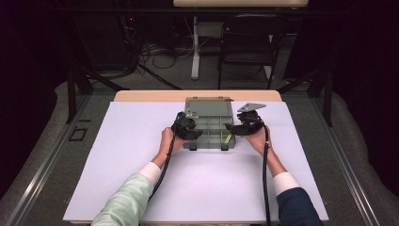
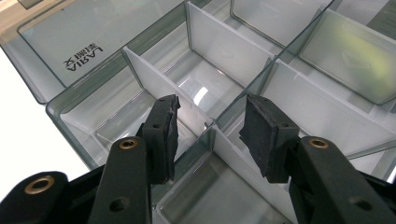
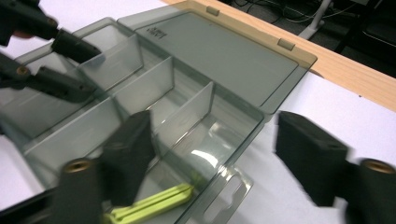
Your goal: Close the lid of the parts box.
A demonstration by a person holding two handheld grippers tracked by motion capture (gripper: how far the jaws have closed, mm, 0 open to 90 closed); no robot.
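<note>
Storage box [image 1: 209, 123] sits open at the far middle of the white table [image 1: 141, 155], lid flat behind it. Left gripper [image 2: 212, 123] straddles a white divider [image 2: 233, 161], pads not pressing on it. Right gripper [image 3: 212, 154] straddles the box's right wall, loose. Green clip [image 3: 154, 203] lies inside.

A clear grey plastic organiser box [image 2: 79, 119] with white plastic dividers [image 2: 159, 84] is seen from close above. Its open lid [image 2: 60, 37] is laid flat at the upper left, and printed letters are seen on it. The left gripper [image 2: 210, 128] is held over the box with its two black jaws apart. One upright divider [image 2: 238, 161] is found between the jaws, but the pads [image 2: 268, 135] are not pressed on it. The compartments are separated by crossing walls.
</note>
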